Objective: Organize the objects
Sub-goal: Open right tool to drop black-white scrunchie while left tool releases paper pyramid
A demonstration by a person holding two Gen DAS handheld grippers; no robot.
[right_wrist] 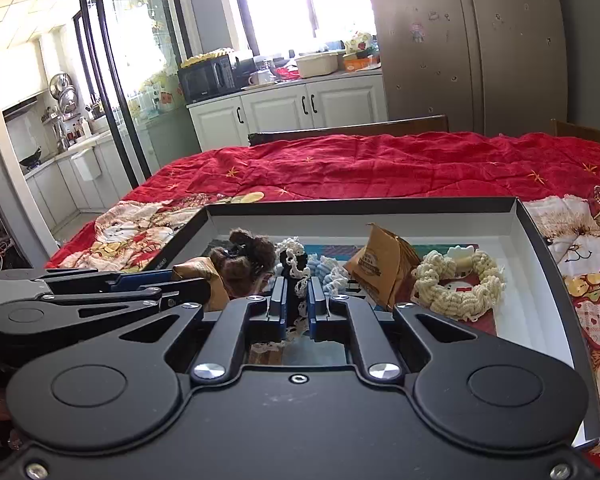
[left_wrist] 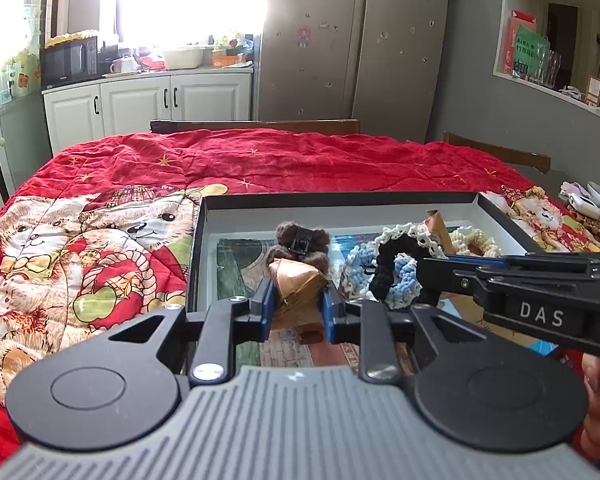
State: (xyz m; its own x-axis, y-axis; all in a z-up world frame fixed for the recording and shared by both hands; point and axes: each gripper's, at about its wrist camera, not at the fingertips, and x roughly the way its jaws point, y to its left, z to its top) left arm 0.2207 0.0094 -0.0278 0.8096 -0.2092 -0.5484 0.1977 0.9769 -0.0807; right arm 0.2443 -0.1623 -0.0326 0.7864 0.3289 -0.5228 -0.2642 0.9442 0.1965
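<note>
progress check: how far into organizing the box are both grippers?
Done: cream yarn scrunchie and brown fuzzy hair clip lie in the shallow black-rimmed box. In hand: left gripper clamps a tan paper packet; right gripper pinches a black lace-trimmed scrunchie. Left: small items on the quilt.

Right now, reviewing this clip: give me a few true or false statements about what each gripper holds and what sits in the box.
1. The left gripper grips a tan paper packet. True.
2. The right gripper is wide open. False: it is shut on the black scrunchie.
3. The cream scrunchie lies inside the box. True.
4. The box sits on a bare wooden table. False: it rests on a red quilt.
</note>
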